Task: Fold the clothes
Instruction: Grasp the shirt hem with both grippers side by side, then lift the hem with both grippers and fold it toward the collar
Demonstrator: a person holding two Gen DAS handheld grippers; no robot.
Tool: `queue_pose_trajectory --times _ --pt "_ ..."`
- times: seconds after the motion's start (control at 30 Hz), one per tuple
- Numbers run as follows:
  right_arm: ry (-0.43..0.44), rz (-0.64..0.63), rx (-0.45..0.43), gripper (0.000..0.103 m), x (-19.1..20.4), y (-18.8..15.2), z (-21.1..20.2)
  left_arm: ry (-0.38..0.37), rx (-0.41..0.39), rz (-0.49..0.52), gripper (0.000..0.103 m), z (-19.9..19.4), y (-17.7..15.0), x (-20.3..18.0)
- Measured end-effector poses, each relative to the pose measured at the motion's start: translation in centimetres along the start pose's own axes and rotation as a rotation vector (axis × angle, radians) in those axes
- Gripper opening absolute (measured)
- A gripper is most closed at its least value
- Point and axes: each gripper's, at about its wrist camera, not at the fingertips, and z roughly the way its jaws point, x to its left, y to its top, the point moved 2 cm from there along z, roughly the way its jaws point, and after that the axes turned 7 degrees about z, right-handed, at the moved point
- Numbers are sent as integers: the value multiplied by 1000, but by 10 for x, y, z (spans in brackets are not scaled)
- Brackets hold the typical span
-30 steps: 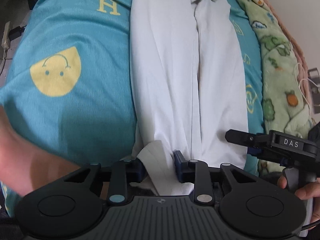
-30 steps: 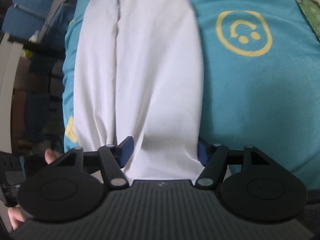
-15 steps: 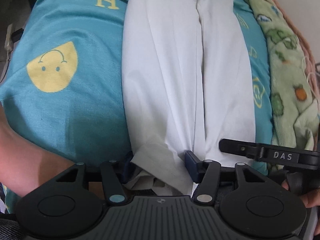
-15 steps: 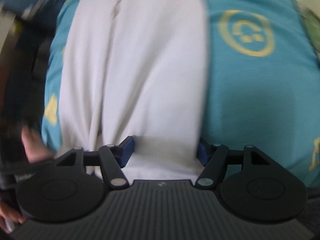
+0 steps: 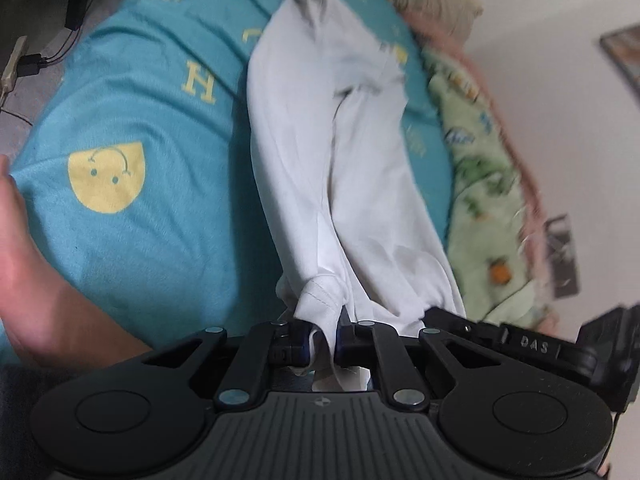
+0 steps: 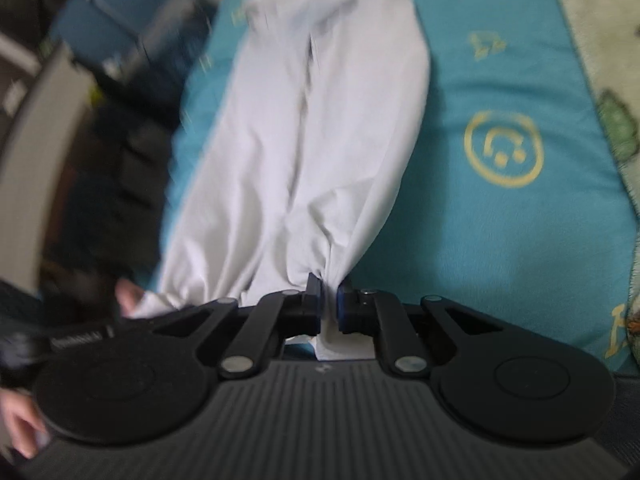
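Observation:
A white garment (image 5: 320, 128) lies lengthwise down the teal bedspread, folded into a long strip with a seam along its middle. My left gripper (image 5: 323, 340) is shut on its near left corner, where a stitched hem bunches up between the blue pads. My right gripper (image 6: 329, 300) is shut on the near right corner of the same white garment (image 6: 312, 128), the cloth pinched into a gathered point. That near edge is lifted and pulled taut from both corners. The other gripper's black body (image 5: 532, 344) shows at the lower right of the left wrist view.
The teal bedspread (image 5: 152, 128) carries yellow smiley and letter prints. A green patterned blanket (image 5: 488, 200) runs along the wall side. A forearm (image 5: 36, 280) crosses the lower left. Cables and a plug (image 5: 28, 64) lie on the floor; blurred dark furniture (image 6: 100, 128) stands beyond the bed's edge.
Both grippers went from open around the garment's near edge to shut on its corners. The edge has been lifted and gathered, and both views have tilted up toward the bed's far end.

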Motion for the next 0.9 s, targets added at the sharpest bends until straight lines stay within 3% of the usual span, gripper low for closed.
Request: queue_pose_trajectory --times 0.17,0.33,0.53,0.7,0.8,0.9 --pt "59 -4 -116 10 19 -2 -51 -35 -122 -33 10 -44 0 -31" --pt "110 -5 -175 10 16 -34 -89 -21 -151 -11 10 -78 -33 -63" --pt "137 29 -189 10 -14 -82 -106 19 -145 -51 10 -103 -72 -69" --pt "171 57 -221 10 -19 -78 -107 56 -171 -27 10 -105 -67 -82" --pt "205 85 -265 10 -17 -56 -104 105 -225 -9 10 -97 -36 -88" --pt "201 74 -308 10 -9 -22 -91 174 -283 75 10 -82 3 -102"
